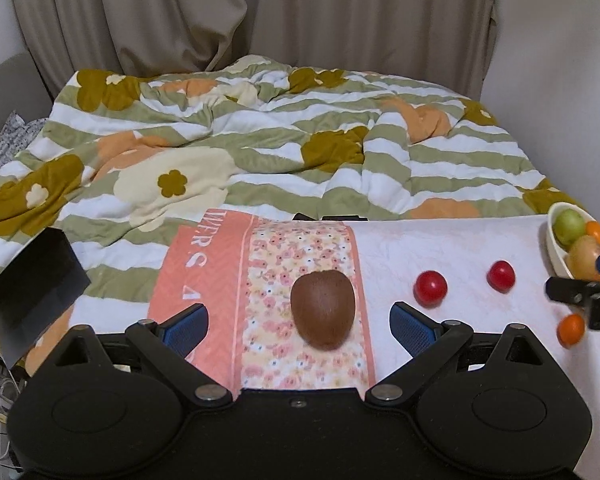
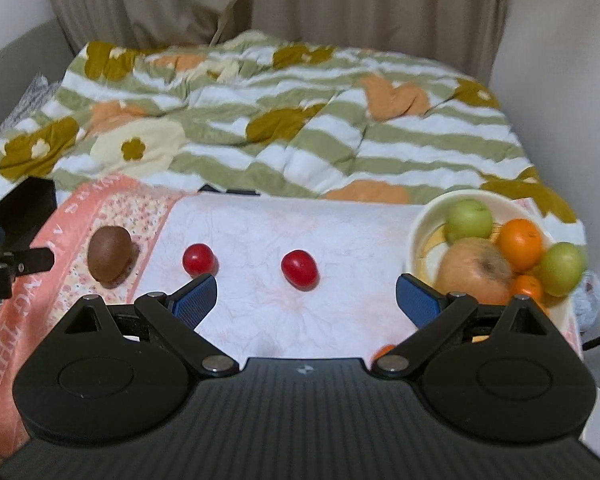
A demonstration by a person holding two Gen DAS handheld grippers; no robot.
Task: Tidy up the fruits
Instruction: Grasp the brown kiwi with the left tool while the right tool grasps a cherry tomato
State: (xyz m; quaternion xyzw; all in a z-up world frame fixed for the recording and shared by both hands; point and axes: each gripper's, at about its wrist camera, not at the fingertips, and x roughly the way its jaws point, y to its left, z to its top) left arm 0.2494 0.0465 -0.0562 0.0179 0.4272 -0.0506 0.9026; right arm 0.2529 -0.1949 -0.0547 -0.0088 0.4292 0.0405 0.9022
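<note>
A brown kiwi (image 1: 323,309) lies on the floral strip of the cloth, between the open fingers of my left gripper (image 1: 299,326); it also shows in the right wrist view (image 2: 110,255). Two red round fruits (image 1: 431,287) (image 1: 501,275) lie on the white cloth, also in the right wrist view (image 2: 198,259) (image 2: 299,269). My right gripper (image 2: 306,300) is open and empty, just short of them. A cream bowl (image 2: 418,236) at the right holds green apples, oranges and a yellowish apple (image 2: 474,270). A small orange (image 1: 570,329) lies loose near the bowl.
The cloth-covered surface (image 2: 340,220) stands in front of a bed with a striped floral quilt (image 1: 260,140). A black box (image 1: 36,280) sits at the left edge. Beige curtains (image 1: 260,12) hang behind.
</note>
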